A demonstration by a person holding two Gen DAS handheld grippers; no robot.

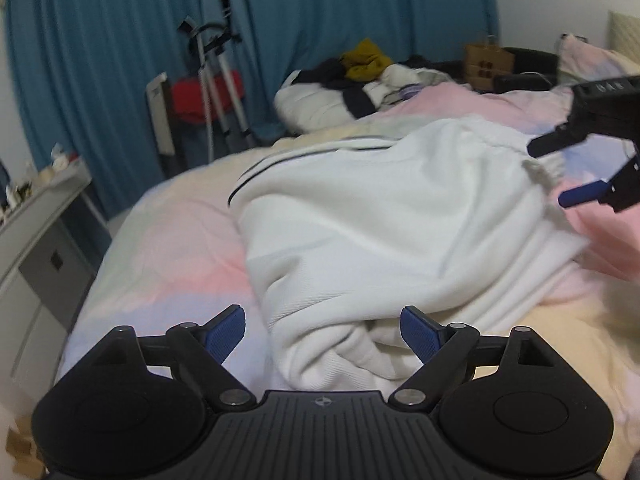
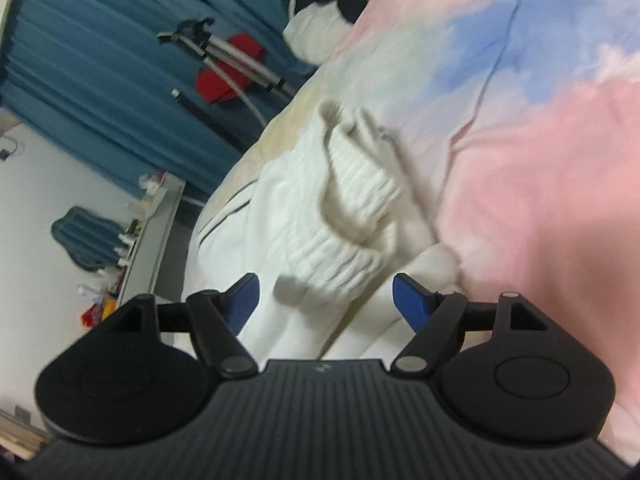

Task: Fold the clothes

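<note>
A white garment (image 1: 384, 220) with thin dark stripes lies folded over on the pastel bedspread (image 1: 168, 248). My left gripper (image 1: 322, 334) hovers open at its near bunched end, blue pads (image 1: 226, 334) apart on either side of the cloth without pressing it. My right gripper (image 1: 558, 174) shows at the right edge of the left wrist view, open beside the garment's ribbed waistband. In the right wrist view that right gripper (image 2: 326, 300) stands open just short of the ribbed waistband (image 2: 352, 216), nothing pinched between its pads (image 2: 410, 300).
A heap of other clothes (image 1: 360, 76), white, dark and mustard, sits at the far end of the bed. A tripod (image 1: 218, 80) and a red item stand against the blue curtain (image 1: 100, 60). A grey cabinet (image 1: 44, 240) with small clutter lines the left side.
</note>
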